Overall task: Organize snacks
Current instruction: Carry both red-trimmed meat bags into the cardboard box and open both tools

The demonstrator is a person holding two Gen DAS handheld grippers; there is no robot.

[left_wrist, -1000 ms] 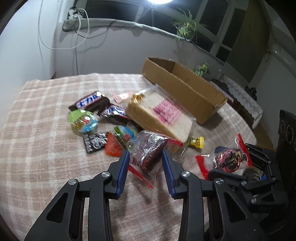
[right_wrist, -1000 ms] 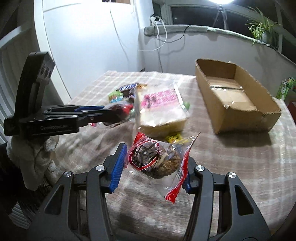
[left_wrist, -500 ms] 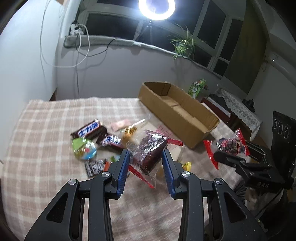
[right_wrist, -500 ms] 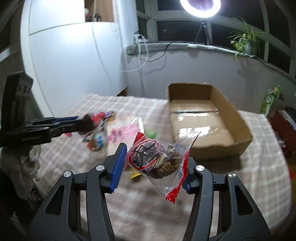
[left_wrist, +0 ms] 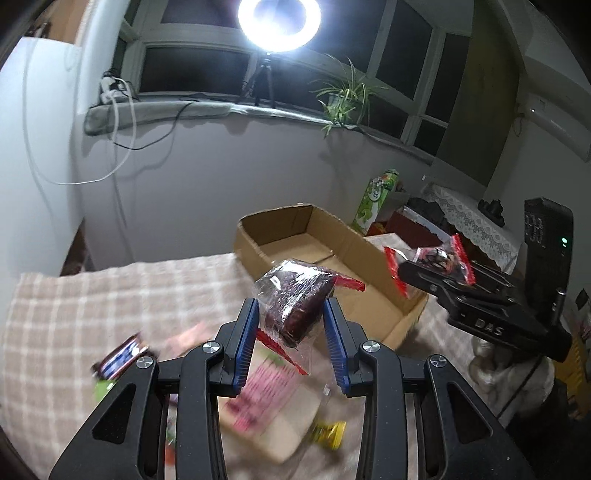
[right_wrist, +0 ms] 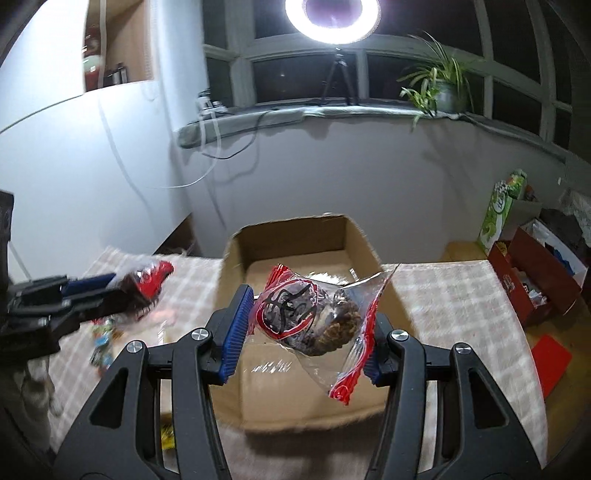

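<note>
While you lifted both claws off the surface (left_wrist: 74, 295), this changed:
Left claw (left_wrist: 291, 332): grasps dark snack pack (left_wrist: 295, 306), box ahead.
Right claw (right_wrist: 303, 325): grasps cookie bag (right_wrist: 314, 317) above cardboard box (right_wrist: 295, 236); release next.

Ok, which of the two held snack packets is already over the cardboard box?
The right gripper's cookie packet, clear with red edges: it hangs above the cardboard box opening. The left gripper's dark cake packet is short of it.

White walls, dark windows (right_wrist: 295, 79), glaring ring light (left_wrist: 274, 23), sill plant (right_wrist: 439, 90)
</note>
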